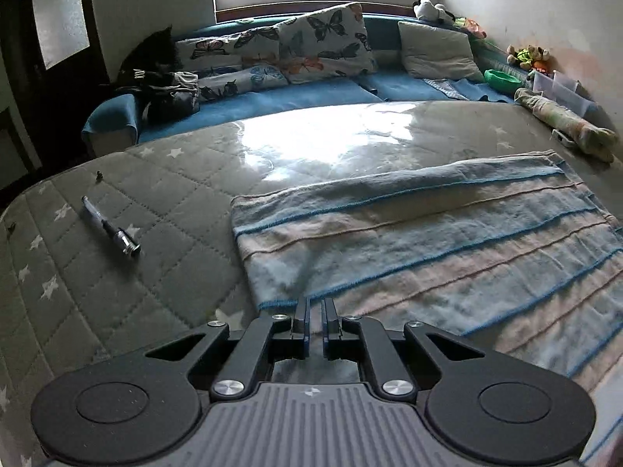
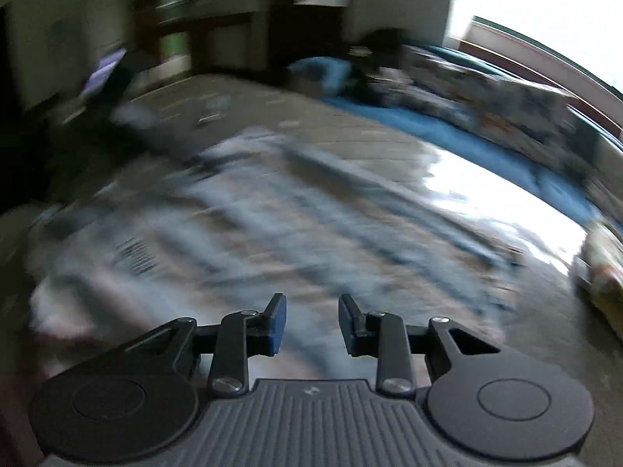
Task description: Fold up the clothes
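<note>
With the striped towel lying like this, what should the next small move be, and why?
Probably open the left gripper and bring it down onto the near edge of the striped towel. Its jaws stand almost shut with nothing between them, above that edge. The towel is folded only along its far side. The right gripper is open and empty, in a blurred view.

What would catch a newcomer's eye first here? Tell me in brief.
The striped towel spread on the quilted mattress fills the right of the left wrist view, with the left gripper nearly closed at its near edge. A pen lies alone to the left, and butterfly pillows line the window end.
</note>
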`<state>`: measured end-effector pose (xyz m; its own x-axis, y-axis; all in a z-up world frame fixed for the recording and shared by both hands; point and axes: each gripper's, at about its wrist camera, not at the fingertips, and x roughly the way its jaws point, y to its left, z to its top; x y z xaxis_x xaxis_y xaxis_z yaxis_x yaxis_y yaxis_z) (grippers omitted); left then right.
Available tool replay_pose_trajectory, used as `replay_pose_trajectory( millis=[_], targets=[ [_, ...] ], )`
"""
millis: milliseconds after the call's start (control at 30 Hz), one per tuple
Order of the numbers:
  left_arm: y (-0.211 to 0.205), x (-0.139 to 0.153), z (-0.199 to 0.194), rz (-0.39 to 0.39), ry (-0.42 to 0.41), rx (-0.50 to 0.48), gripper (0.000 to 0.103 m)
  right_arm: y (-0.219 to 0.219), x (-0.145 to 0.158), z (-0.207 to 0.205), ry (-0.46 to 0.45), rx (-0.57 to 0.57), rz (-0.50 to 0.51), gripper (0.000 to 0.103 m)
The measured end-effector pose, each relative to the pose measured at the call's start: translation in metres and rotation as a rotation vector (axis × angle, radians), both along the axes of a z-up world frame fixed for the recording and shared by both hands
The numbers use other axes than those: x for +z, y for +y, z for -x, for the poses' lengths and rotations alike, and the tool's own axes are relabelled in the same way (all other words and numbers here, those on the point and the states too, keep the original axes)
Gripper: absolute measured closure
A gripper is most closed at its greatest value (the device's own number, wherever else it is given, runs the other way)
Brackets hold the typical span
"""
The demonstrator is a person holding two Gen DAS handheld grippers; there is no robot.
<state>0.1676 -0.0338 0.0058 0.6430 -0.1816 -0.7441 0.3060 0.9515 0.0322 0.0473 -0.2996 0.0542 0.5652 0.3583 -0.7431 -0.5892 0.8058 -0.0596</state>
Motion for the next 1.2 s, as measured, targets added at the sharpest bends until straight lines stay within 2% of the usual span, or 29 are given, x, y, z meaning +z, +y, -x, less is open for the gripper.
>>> replay_pose_trajectory(
  millis=[167,300,400,500,633,667,700,1000,1200],
  targets=[
    [0.014,0.010,0.006,0.044,-0.006,-0.005,0.095,0.053,-0.009,0.049,0.005,0.249,0.045,0.070],
    [0.019,0.011,0.001,0.045,-0.004,0.009,0.095,0.089,-0.029,0.081,-0.079,0.413,0.162,0.066],
    [0.021,0.007,0.002,0.027,-0.004,0.014,0.095,0.104,-0.037,0.090,-0.164,0.459,0.220,0.068],
    [0.024,0.002,0.001,0.020,0.002,0.020,0.095,0.112,-0.040,0.094,-0.194,0.502,0.220,0.069],
    [0.022,0.001,0.004,-0.010,-0.017,0.009,0.095,0.117,-0.044,0.095,-0.195,0.537,0.219,0.088],
    [0.021,0.001,0.004,-0.018,-0.021,0.008,0.094,0.117,-0.044,0.094,-0.186,0.548,0.213,0.098],
    [0.022,0.000,0.005,-0.024,-0.024,0.010,0.093,0.115,-0.043,0.095,-0.175,0.557,0.206,0.099],
    [0.020,-0.004,0.010,-0.079,-0.083,0.006,0.093,0.102,-0.034,0.114,-0.148,0.596,0.187,0.102],
    [0.021,-0.005,0.008,-0.088,-0.107,0.011,0.094,0.101,-0.036,0.119,-0.143,0.613,0.184,0.102]
  ],
)
